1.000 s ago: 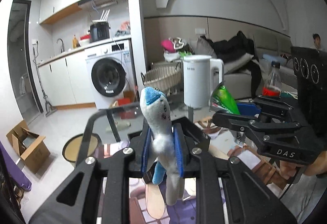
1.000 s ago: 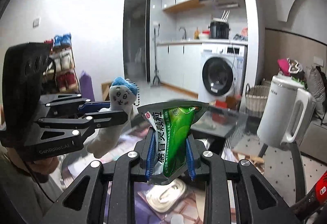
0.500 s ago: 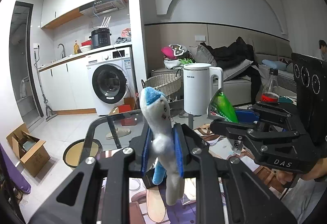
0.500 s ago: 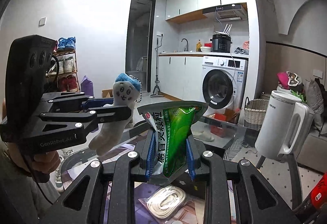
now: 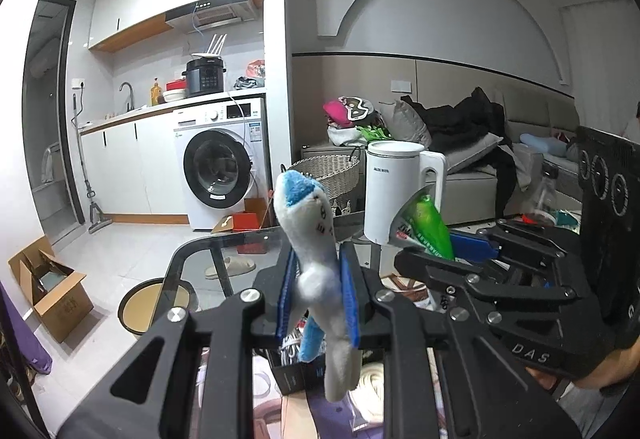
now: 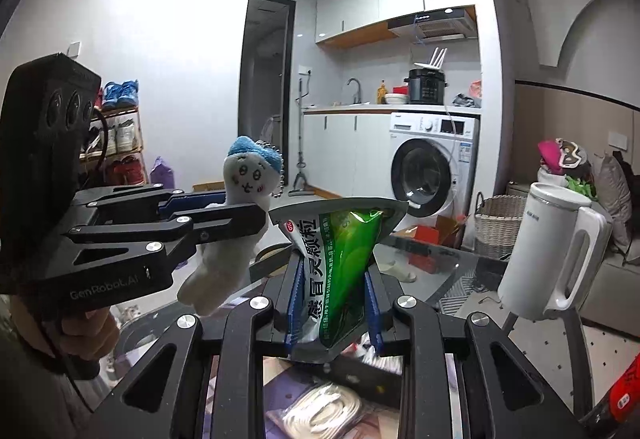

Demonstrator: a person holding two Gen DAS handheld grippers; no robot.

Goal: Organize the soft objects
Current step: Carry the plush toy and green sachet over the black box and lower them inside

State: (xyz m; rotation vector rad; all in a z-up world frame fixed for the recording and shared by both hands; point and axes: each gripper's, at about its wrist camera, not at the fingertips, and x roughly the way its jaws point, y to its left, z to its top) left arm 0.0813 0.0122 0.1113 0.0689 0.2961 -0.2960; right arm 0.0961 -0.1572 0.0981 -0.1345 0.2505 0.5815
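My left gripper (image 5: 318, 291) is shut on a small white plush toy with a blue cap (image 5: 310, 227), held upright above the glass table (image 5: 224, 243); its legs dangle below the pads. The right wrist view shows this plush toy (image 6: 240, 199) at the left, in the left gripper (image 6: 256, 217). My right gripper (image 6: 332, 303) is shut on a green and white sachet (image 6: 340, 263), which stands up between the blue pads. The left wrist view has the sachet (image 5: 424, 225) at the right, in the right gripper (image 5: 408, 263). Both are raised side by side.
A white kettle (image 5: 396, 191) stands at the table's far side. Below the grippers lie a black box (image 6: 360, 367) and a coiled white cord (image 6: 324, 413). On the floor beyond are a wicker basket (image 5: 328, 175), a washing machine (image 5: 220, 163), a round bin (image 5: 154, 303) and a cardboard box (image 5: 52, 287).
Both grippers have risen a little with their objects still held; more of the room and ceiling shows. The grips have not altered.
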